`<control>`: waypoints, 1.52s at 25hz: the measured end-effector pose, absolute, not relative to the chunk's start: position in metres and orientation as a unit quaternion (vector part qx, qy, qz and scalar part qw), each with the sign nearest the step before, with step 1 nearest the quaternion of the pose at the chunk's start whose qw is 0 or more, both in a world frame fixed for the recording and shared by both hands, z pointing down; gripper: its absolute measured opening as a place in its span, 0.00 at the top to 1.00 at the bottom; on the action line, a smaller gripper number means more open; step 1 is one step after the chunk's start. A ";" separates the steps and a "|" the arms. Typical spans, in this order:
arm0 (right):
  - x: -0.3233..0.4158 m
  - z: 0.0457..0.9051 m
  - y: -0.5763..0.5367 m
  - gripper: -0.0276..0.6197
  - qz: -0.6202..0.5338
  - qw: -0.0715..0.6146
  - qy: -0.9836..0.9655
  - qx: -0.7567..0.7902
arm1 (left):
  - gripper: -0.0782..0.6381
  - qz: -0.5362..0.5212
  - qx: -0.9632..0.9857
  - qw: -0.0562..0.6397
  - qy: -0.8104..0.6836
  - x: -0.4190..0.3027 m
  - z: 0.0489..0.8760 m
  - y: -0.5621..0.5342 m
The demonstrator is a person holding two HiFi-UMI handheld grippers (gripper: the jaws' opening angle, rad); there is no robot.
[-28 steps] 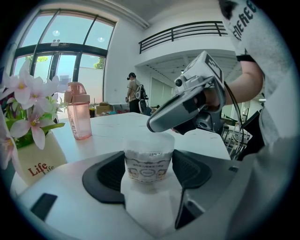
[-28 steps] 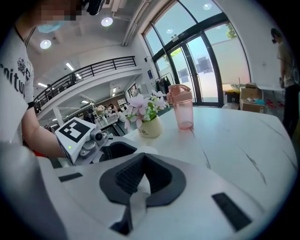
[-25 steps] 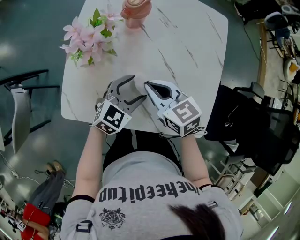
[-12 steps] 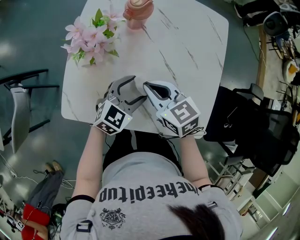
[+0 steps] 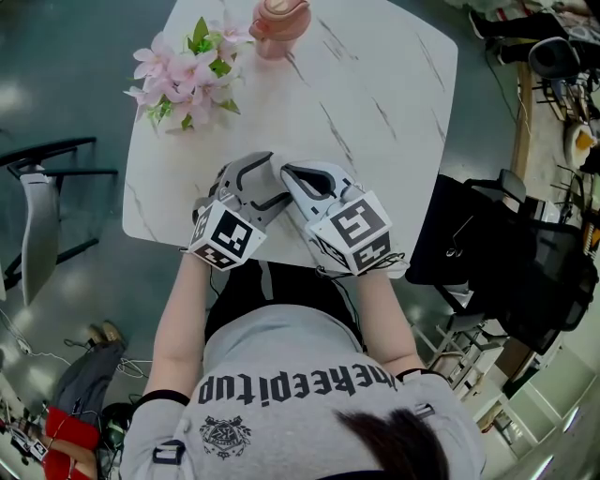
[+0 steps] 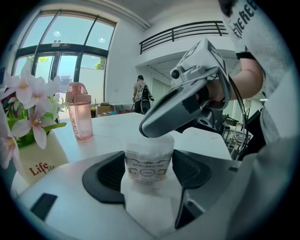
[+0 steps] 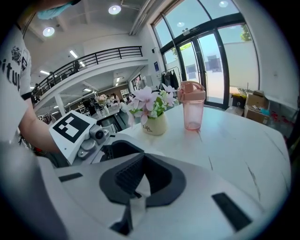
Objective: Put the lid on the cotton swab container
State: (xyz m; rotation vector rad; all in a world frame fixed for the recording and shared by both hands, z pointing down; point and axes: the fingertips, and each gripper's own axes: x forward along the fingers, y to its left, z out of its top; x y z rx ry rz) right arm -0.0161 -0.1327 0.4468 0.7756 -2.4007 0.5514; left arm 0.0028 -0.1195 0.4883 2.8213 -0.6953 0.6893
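The cotton swab container (image 6: pixel 148 166), a small clear tub with a printed label, stands upright on the white table (image 5: pixel 375 94). My left gripper (image 6: pixel 148 172) is shut on it, one dark pad against each side. A translucent lid (image 6: pixel 150 143) sits on its top. My right gripper (image 6: pixel 152 131) comes in from the right, and its tip rests on that lid. In the right gripper view the right gripper (image 7: pixel 136 180) has its jaws meeting at the tips, and only a thin white sliver shows behind them. In the head view both grippers (image 5: pixel 272 173) (image 5: pixel 287 174) meet tip to tip and hide the container.
A pot of pink flowers (image 5: pixel 183 75) marked "Life" and a pink drinking bottle (image 5: pixel 278 19) stand at the table's far left. The near table edge runs just under the grippers. A dark chair (image 5: pixel 487 244) stands to the right, and another chair (image 5: pixel 42 216) to the left.
The right gripper's marker cube has shifted slightly left and tilted over the last second. The left gripper has stayed where it was, still holding the container.
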 end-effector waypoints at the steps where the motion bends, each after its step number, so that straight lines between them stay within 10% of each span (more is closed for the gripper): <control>1: -0.017 0.447 -0.133 0.94 0.204 0.282 -0.892 0.287 | 0.44 0.231 0.942 0.076 -0.232 0.003 0.488 -0.119; 31: -0.015 0.448 -0.134 0.94 0.247 0.271 -0.879 0.305 | 0.45 0.225 0.939 0.083 -0.248 -0.009 0.485 -0.113; 38: -0.015 0.447 -0.134 0.94 0.235 0.247 -0.883 0.323 | 0.65 0.221 0.932 0.080 -0.275 -0.020 0.482 -0.110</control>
